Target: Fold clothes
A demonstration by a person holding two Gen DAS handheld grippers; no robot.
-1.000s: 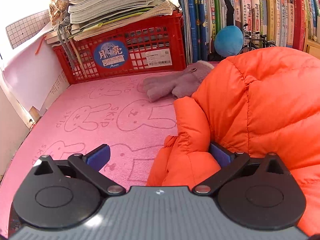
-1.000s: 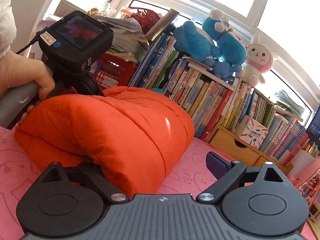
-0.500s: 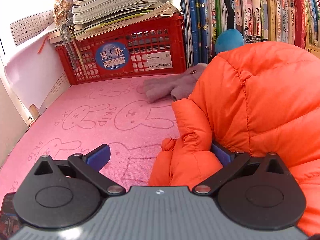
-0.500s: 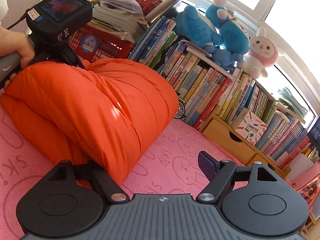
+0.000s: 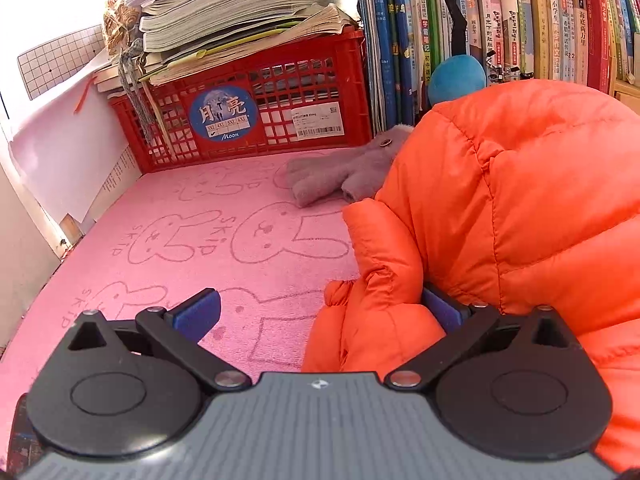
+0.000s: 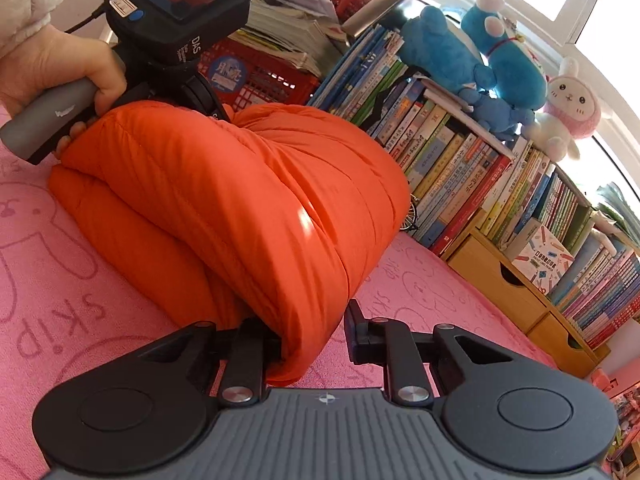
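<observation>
Orange puffer jacket (image 6: 240,208) bunched on pink mat (image 5: 200,240).
Right gripper (image 6: 312,340) closing on jacket's edge; left gripper (image 5: 320,312) jaws wide, cuff between.

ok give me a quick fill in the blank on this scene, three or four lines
1. The puffy jacket is coloured ____.
2. The grey mitten lies on a ____ mat printed with rabbits.
3. The stack of papers sits on top of a red ____.
4. A fold of the jacket sits between the jaws of the ____ gripper, which are closing.

Missing words: orange; pink; crate; right
</observation>
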